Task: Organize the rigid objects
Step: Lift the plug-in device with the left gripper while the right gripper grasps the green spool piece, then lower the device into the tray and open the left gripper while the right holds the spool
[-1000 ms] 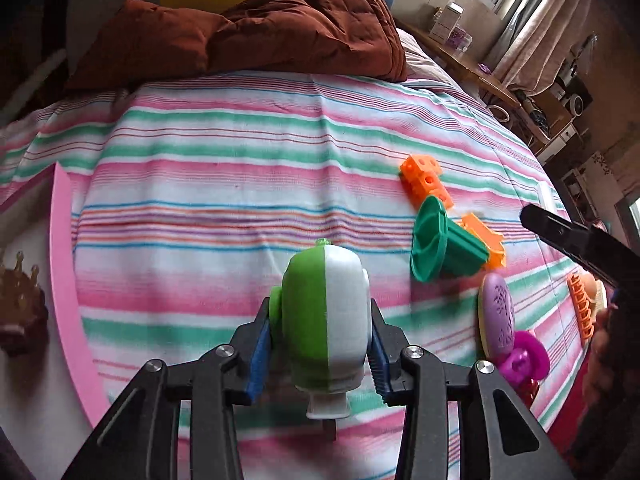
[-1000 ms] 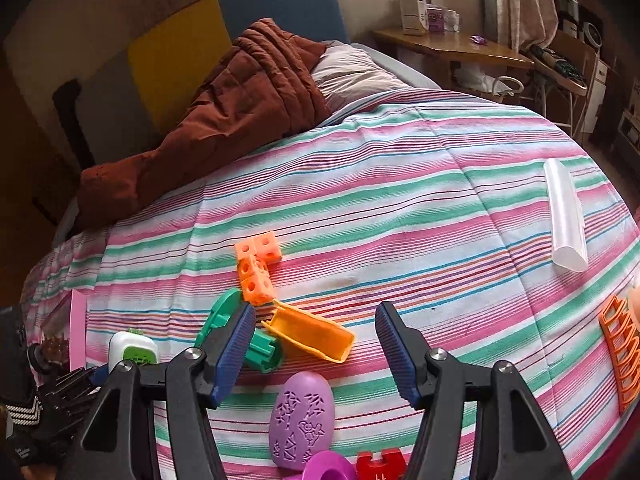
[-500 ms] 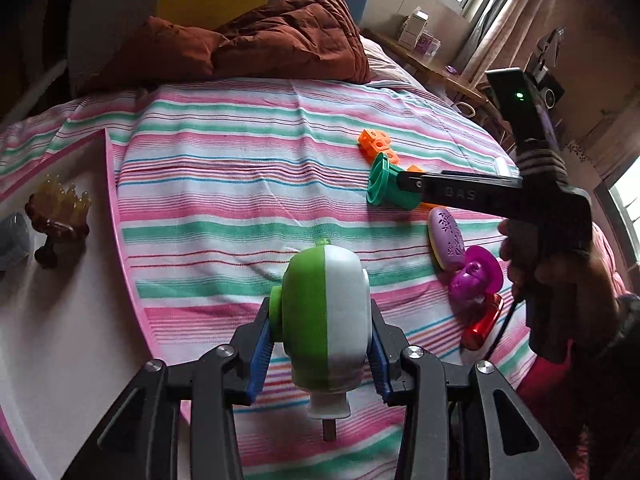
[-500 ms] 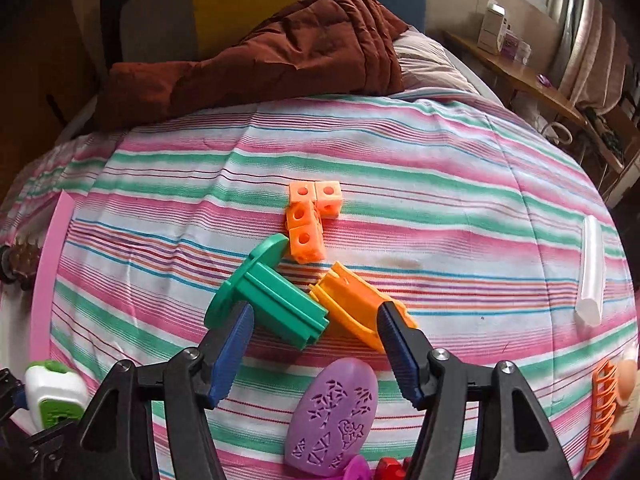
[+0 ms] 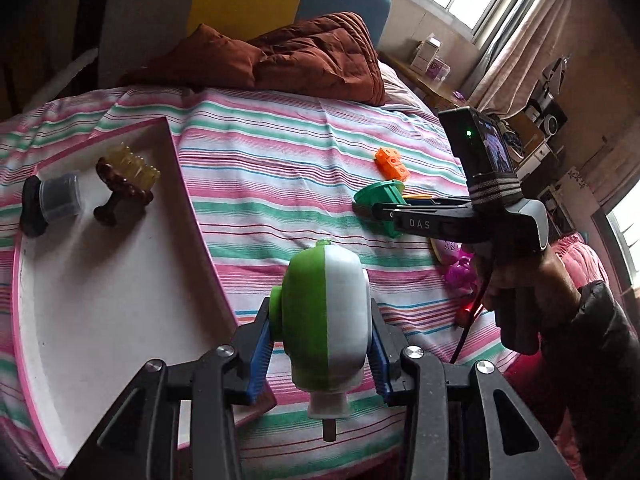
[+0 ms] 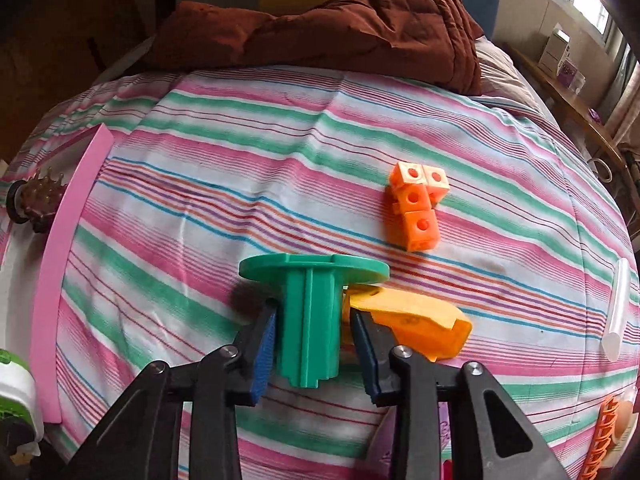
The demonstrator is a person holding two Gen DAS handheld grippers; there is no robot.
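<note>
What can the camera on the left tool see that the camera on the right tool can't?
Only the left view shows the inside of the pink tray, the little grey pot in it, and the person's hand holding the right tool.

Only the right view shows the clear tube and the right tool's pads pressed on the green spool.

Both show the green-and-white toy, the orange cubes, the spool, the brown spiky toy and the striped bedsheet.

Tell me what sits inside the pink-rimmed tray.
In the left wrist view, the pink-rimmed tray holds a brown spiky brush and a small grey cup on a black base. Its near corner is hidden behind the left tongs and their green-and-white toy.
</note>
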